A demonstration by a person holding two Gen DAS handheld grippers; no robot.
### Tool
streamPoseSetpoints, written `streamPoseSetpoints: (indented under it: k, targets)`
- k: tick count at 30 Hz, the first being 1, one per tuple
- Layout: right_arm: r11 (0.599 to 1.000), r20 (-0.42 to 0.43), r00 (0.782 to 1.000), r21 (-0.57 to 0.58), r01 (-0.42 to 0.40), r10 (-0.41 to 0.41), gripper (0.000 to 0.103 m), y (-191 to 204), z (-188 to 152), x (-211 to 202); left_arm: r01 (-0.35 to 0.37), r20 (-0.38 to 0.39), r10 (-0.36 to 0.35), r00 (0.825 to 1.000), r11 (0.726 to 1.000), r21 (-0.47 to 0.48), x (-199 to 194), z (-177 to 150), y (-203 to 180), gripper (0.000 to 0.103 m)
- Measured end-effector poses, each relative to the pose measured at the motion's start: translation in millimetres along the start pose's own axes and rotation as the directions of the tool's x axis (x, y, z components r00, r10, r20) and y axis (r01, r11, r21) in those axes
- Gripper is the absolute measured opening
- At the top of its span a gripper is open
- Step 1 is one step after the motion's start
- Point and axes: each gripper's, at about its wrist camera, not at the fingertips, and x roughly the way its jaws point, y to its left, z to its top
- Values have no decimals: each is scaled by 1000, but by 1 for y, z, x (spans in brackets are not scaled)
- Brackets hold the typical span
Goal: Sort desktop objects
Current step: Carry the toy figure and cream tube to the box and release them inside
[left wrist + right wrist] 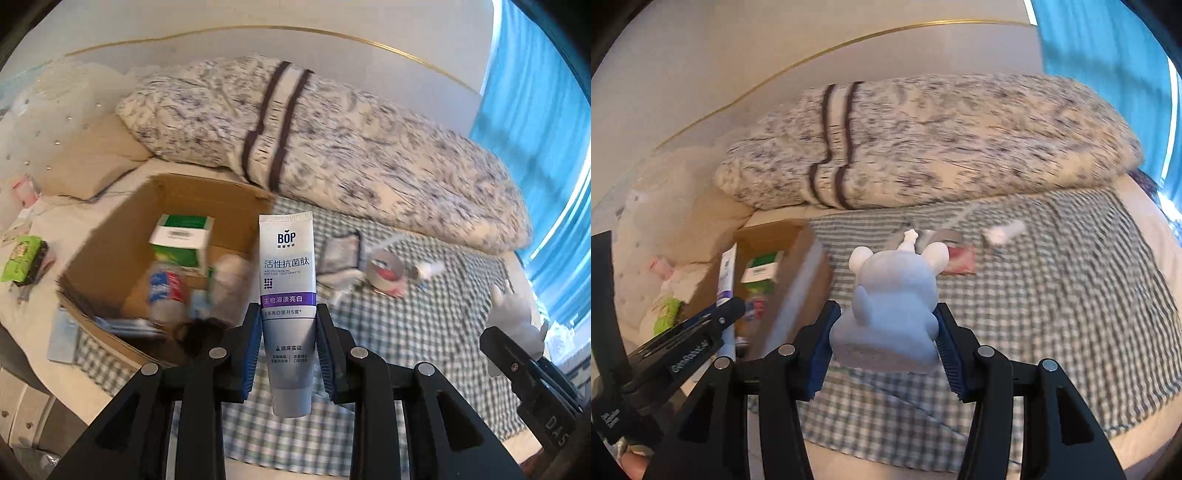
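Left wrist view: a toothpaste tube (287, 295) is held upright between the left tongs (286, 354), above the near edge of a checked blanket (424, 332) that is spread on a bed. A cardboard box (122, 236) stands open just to the left, and a green-and-white carton (183, 240) and a bottle (166, 291) are already inside it.

A risk can be judged here. The tube is smooth and is gripped only on its lower part, so it could slip or swing if it is moved fast toward the box. It could also strike the near wall of the box and fall outside. In the right wrist view the two tools are seen close together near the box, so a collision is possible if both things are brought in at once.

The left tongs are closed to the width of the tube, with both blue pads pressed on its sides. The right tongs (886, 345) are opened wider and are closed on the base of a white animal figurine (894, 299), which is held above the blanket, right of the box. A tape roll (386, 275) and some small things remain on the blanket farther away.
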Motion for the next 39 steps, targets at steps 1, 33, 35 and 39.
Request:
streamPoseSetpoints:
  k: [1, 33, 35, 39]
  targets:
    - [1000, 1, 1000, -14, -14, 14, 51, 12, 4, 4, -13, 3, 13, 1000, 1000, -6, 1, 4, 10, 29]
    - [979, -115, 978, -85, -186, 176, 91, 100, 31, 130, -149, -81, 141, 987, 983, -104, 96, 32, 114, 84]
    - [985, -76, 984, -62, -164, 159, 91, 81, 34, 109, -138, -62, 133, 989, 987, -78, 84, 31, 98, 88]
    - [995, 15, 995, -25, -98, 98, 91, 38, 31, 63, -106, -1, 106, 994, 994, -33, 53, 26, 62, 103]
